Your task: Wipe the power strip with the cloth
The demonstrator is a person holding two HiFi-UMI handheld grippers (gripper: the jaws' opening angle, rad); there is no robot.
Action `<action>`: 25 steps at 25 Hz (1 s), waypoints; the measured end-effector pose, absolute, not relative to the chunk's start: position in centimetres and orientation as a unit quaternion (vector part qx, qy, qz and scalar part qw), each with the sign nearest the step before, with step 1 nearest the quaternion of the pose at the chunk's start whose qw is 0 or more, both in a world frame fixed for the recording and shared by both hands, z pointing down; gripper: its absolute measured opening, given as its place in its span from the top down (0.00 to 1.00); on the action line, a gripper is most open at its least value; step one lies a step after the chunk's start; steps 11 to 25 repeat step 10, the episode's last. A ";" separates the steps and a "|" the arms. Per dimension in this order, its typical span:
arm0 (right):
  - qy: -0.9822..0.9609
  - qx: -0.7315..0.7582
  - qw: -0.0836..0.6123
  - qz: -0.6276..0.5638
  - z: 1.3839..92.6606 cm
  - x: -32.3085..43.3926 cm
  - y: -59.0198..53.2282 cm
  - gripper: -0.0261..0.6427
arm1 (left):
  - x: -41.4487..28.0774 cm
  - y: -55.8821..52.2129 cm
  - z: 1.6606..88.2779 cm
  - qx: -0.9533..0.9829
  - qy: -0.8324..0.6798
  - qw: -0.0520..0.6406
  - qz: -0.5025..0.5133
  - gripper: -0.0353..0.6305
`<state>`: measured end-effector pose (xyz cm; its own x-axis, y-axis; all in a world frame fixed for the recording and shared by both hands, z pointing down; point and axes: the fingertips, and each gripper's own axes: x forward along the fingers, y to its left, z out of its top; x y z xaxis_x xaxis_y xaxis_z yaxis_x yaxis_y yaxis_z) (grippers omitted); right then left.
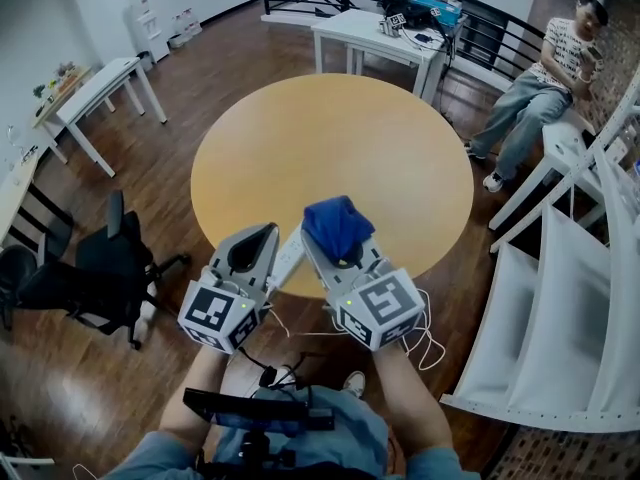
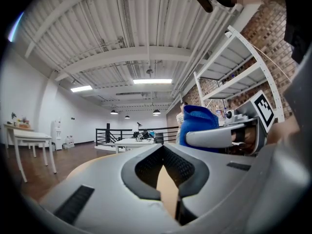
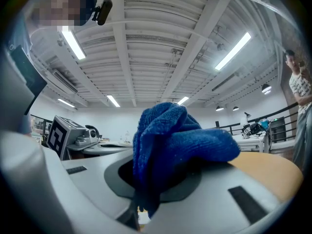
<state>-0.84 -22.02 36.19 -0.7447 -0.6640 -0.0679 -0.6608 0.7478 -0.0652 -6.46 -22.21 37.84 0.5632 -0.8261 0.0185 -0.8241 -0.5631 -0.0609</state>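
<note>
Head view, first question: where is the power strip (image 1: 288,256) to be found, and what is carried by each tool?

Reply: It is seen just below the frame's centre, a white bar slanting between the two tools at the near edge of the round surface (image 1: 330,138). Whether it rests there or is lifted cannot be told. A white cable (image 1: 425,340), likely its own, is looped toward the lower right. The right tool (image 1: 345,256) is clamped on a bunched blue cloth (image 3: 170,140), which stands proud above the jaws. The left tool (image 2: 163,152) is closed, and nothing is seen between its jaws in the left gripper view.

Second question: how is the wipe best carried out from here?

Reply: The cloth's loose bunch, not the jaw tips, should probably be laid on the strip's upper face and drawn along its length in even strokes. Pressure is best kept light, since an unbraced strip would likely be pushed aside. It could be steadied by the closed left tool set against one end. The cable should be kept out of the stroke's path so that nothing is snagged or dragged off the edge.
</note>
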 end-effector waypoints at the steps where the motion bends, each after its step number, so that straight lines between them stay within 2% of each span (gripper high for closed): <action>1: 0.934 -0.354 0.043 -0.018 36.2 -0.9 -22.0 0.88 | -6.4 -22.1 37.7 -0.884 0.465 0.023 -0.023 0.94; 25: 0.934 -0.356 0.035 -0.018 36.5 -0.8 -21.6 0.88 | -5.3 -21.2 37.4 -0.891 0.452 0.011 -0.036 0.94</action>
